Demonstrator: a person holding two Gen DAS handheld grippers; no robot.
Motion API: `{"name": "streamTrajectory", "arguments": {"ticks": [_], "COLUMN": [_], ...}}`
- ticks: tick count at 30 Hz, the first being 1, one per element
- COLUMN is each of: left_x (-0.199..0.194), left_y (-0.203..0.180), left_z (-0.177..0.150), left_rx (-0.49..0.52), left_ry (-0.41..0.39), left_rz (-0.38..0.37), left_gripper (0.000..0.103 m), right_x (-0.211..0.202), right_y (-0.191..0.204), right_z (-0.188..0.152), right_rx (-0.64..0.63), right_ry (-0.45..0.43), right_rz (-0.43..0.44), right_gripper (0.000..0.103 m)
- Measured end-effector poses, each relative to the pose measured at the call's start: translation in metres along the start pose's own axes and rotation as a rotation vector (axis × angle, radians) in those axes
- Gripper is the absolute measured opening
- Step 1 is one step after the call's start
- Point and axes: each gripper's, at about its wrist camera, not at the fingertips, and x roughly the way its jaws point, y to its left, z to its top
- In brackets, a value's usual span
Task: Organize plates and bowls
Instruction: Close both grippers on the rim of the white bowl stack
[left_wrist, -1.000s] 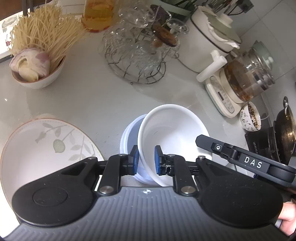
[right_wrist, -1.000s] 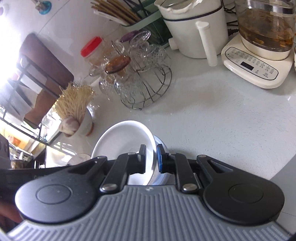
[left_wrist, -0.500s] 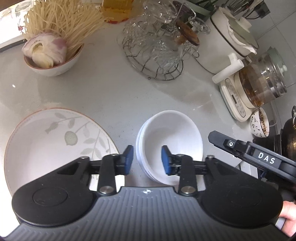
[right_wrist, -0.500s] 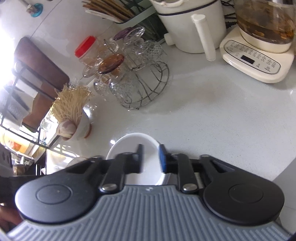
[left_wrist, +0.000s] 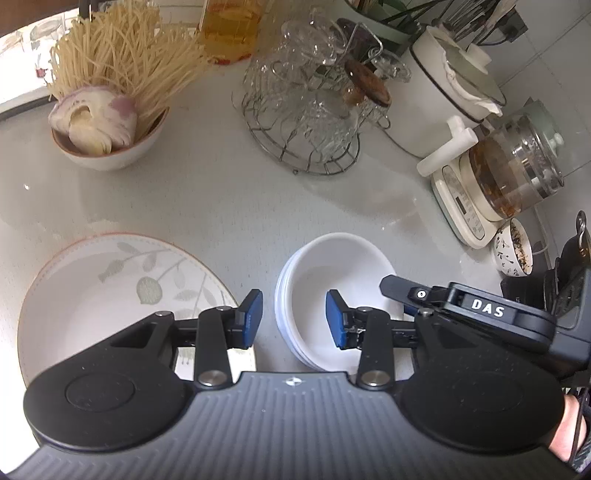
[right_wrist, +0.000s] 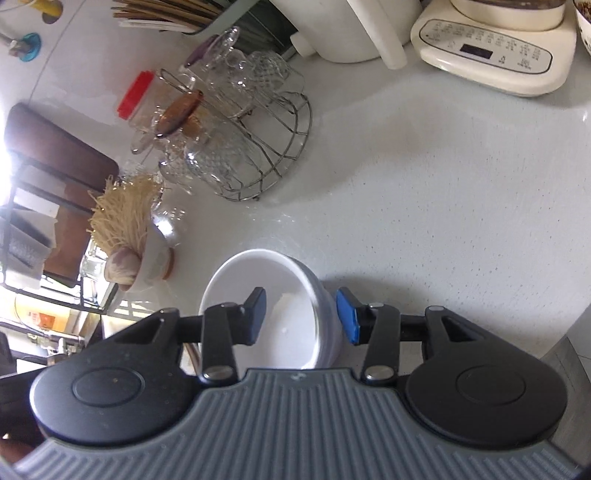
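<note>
A: Where are the white bowls (left_wrist: 334, 295) found?

B: They are seen nested in one stack, set on the worktop (left_wrist: 229, 199) just beside the leaf-patterned plate (left_wrist: 110, 295). At least three rims can be counted, though the fisheye blur leaves the exact number unsure.

A: How are the tools held?

B: The left tool (left_wrist: 293, 319) is spread wide astride the stack's near rim, with nothing gripped. The right tool (right_wrist: 301, 319) is likewise parted over the opposite rim, its pads clear of the bowls.

A: What is judged done, and what left?

B: The stacking of bowls appears finished. The plate is not yet handled, and a bowl of noodles (left_wrist: 107, 110) is left apart near the wire rack of glasses (left_wrist: 306, 122).
</note>
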Motion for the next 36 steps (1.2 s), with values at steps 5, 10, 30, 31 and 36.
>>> {"name": "streamTrajectory", "arguments": {"ticks": [5, 10, 30, 31, 36], "left_x": [-0.004, -0.007, -0.006, -0.006, -0.001], "left_y": [0.001, 0.002, 0.001, 0.001, -0.001], "left_z": [0.001, 0.001, -0.001, -0.001, -0.002], "left_rx": [0.008, 0.018, 0.034, 0.034, 0.048], "left_ry": [-0.015, -0.020, -0.021, -0.020, 0.002], "left_rz": [-0.006, -0.011, -0.041, -0.042, -0.042], "left_gripper": [0.043, 0.043, 0.047, 0.048, 0.048], "right_x": [0.011, 0.016, 0.022, 0.022, 0.022], "right_y": [0.000, 0.005, -0.011, -0.011, -0.011], "right_z": [-0.003, -0.004, -0.011, -0.011, -0.012], "right_rx": [0.019, 0.006, 0.110, 0.108, 0.107], "right_ry": [0.017, 0.022, 0.057, 0.057, 0.060], "right_rz": [-0.030, -0.030, -0.037, -0.039, -0.030], "right_gripper": [0.045, 0.044, 0.022, 0.020, 0.019]}}
